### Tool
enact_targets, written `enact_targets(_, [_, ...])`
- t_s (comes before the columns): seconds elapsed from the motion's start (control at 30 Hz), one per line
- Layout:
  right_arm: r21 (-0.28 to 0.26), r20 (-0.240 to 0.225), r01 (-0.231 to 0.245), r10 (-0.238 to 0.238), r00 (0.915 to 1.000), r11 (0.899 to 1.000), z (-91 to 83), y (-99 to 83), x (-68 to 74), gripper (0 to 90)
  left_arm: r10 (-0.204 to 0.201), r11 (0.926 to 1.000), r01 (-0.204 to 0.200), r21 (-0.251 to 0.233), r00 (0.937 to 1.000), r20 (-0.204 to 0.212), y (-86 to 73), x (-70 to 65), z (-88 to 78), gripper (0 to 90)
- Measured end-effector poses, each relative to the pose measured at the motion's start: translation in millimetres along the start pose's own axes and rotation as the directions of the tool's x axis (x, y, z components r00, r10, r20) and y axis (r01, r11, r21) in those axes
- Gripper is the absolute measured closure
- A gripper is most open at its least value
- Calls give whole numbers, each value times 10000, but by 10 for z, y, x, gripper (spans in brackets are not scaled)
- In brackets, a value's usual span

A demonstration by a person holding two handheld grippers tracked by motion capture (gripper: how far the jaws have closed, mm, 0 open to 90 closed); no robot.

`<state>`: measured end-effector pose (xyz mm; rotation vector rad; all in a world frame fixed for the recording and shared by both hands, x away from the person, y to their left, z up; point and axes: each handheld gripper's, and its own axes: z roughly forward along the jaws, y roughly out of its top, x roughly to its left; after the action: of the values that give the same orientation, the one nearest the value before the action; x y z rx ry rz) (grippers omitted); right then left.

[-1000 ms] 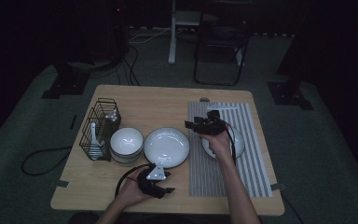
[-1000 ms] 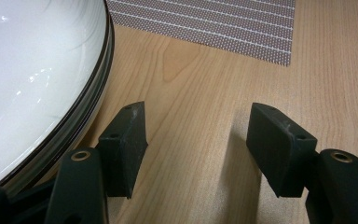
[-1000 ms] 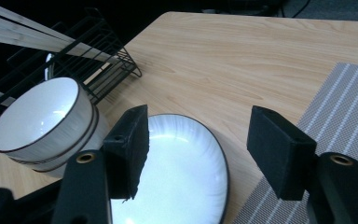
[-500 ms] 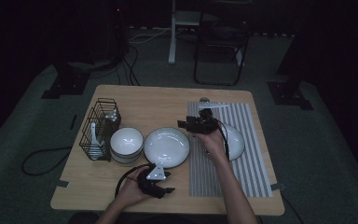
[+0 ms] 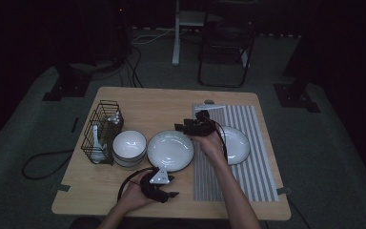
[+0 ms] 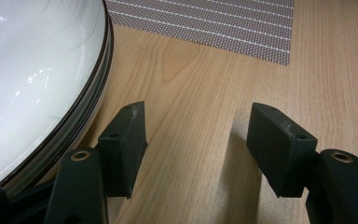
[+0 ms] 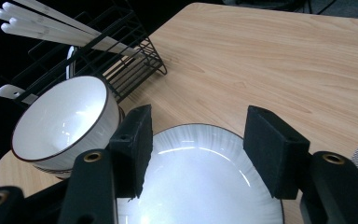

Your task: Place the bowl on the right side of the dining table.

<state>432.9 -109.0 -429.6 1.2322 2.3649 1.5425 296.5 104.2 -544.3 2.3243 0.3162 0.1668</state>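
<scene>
High view, from the left: my left gripper [image 5: 164, 187] sits unmoved on the table's [image 5: 138, 102] near edge, jaws spread and empty. My right gripper [image 5: 189, 128] has left the plate on the striped mat [image 5: 236, 144] and now hovers, spread and empty, over the stacked plates [image 5: 169, 151] beside the bowls [image 5: 129, 145] — likely fetching another.

– Where do your dishes sit in the high view?
– Centre frame: wire rack [image 5: 102, 131] leftmost, stack of bowls [image 5: 129, 148] beside it, then a plate [image 5: 169, 150]. Right of that, a second plate [image 5: 235, 144] lies on the striped mat [image 5: 248, 176].
– And the rack?
– It holds chopsticks [image 7: 42, 21] and a spoon [image 5: 95, 135].
</scene>
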Motion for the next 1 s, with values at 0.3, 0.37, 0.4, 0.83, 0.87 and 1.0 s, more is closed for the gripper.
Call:
enact_targets(0.3, [35, -222, 60, -59, 9997, 10000, 97, 53, 81, 435, 11, 10000, -11, -16, 10000, 13, -1, 1, 1, 385])
enact_targets(0.37, [81, -247, 78, -75, 9997, 9999, 120, 66, 101, 434, 18, 10000, -18, -6, 10000, 17, -1, 2, 0, 385])
enact_targets(0.4, [98, -274, 91, -88, 9996, 9999, 134, 73, 110, 432, 17, 10000, -17, -8, 10000, 19, -1, 2, 1, 386])
enact_targets(0.83, [196, -559, 72, -61, 9984, 9998, 261, 104, 198, 405, -20, 10000, 20, -44, 10000, 30, -2, 0, 2, 385])
enact_targets(0.87, [165, -598, 58, -48, 9982, 9998, 268, 106, 208, 404, -20, 10000, 20, -47, 10000, 32, -2, 0, 3, 385])
enact_targets(1.0, [186, -806, 70, -55, 9967, 9998, 317, 122, 271, 404, -14, 10000, 14, -46, 10000, 21, -2, 0, 2, 385])
